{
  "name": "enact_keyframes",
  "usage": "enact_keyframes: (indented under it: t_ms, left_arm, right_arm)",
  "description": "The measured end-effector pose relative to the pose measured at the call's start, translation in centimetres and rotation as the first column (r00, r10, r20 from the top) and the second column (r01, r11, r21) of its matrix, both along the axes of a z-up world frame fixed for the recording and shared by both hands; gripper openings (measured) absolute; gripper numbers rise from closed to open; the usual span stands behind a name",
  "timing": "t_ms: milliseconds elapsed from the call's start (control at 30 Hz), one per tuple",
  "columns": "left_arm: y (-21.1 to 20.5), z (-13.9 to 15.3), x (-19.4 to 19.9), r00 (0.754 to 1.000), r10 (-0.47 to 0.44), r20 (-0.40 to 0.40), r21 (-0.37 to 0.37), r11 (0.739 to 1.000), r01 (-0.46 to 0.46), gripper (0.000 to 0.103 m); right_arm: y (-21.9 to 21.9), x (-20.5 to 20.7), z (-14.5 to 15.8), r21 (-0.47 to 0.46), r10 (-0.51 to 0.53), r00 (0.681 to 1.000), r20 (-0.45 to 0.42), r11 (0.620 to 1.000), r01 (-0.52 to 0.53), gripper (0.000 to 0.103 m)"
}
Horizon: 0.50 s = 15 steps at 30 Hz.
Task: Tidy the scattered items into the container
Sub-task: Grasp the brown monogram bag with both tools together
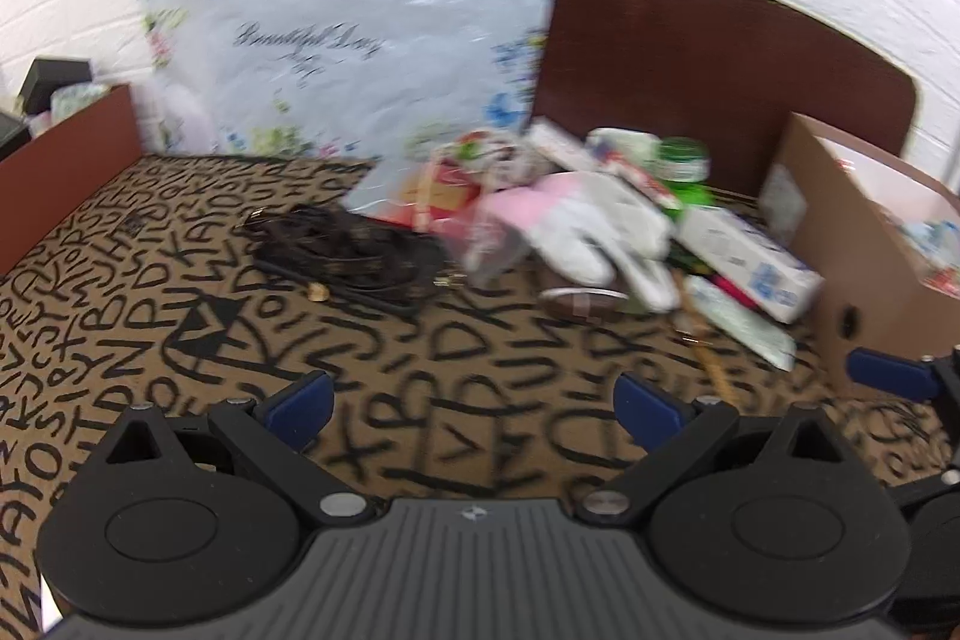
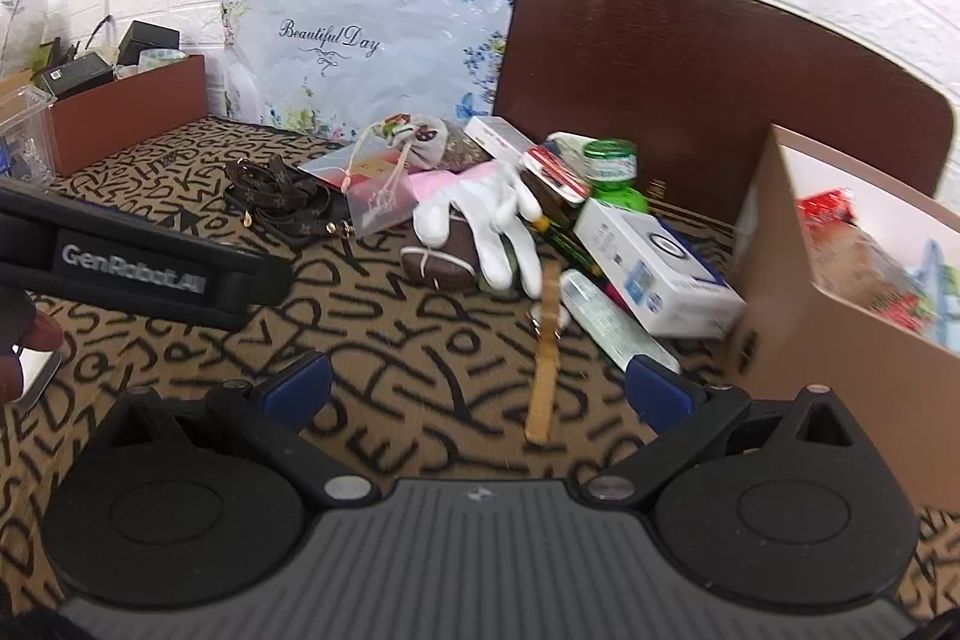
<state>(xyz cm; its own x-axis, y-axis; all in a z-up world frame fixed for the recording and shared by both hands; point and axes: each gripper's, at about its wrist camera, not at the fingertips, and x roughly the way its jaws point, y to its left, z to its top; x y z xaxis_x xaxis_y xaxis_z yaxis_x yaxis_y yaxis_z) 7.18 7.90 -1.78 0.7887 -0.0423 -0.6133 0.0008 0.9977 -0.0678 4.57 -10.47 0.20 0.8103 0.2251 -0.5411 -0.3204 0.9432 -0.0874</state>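
White glove (image 2: 486,226) atop clutter, apparently.

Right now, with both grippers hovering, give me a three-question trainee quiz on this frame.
1. True or false: the right gripper holds the white glove.
2. What stands right of the pile: A) cardboard box B) metal bucket?
3. Fill in: the wooden clothespin lies on the ___-patterned mat.

Key: 1 false, its jaws stand open and empty, as do the left gripper's; 2 A; 3 letter.

Glove (image 2: 480,220) atop pile mid-table, strap (image 2: 276,196) left of it, cardboard box (image 2: 840,340) right
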Motion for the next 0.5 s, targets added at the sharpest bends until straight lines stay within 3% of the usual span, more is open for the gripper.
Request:
enact_keyframes:
  t_ms: [333,500]
  left_arm:
    - [7.0,-0.7,6.5,0.981,0.187,-0.047,-0.065,0.980,-0.190,0.097]
    - [10.1,-0.8,9.4,0.978,0.207,-0.014,-0.027,0.978,-0.207,0.097]
  right_arm:
    - [4.8,5.4,-1.2,0.045,0.196,0.980,-0.020,0.980,-0.195,0.101]
    - [8.7,8.2,-1.9,0.075,0.320,0.947,-0.033,0.945,-0.317,0.100]
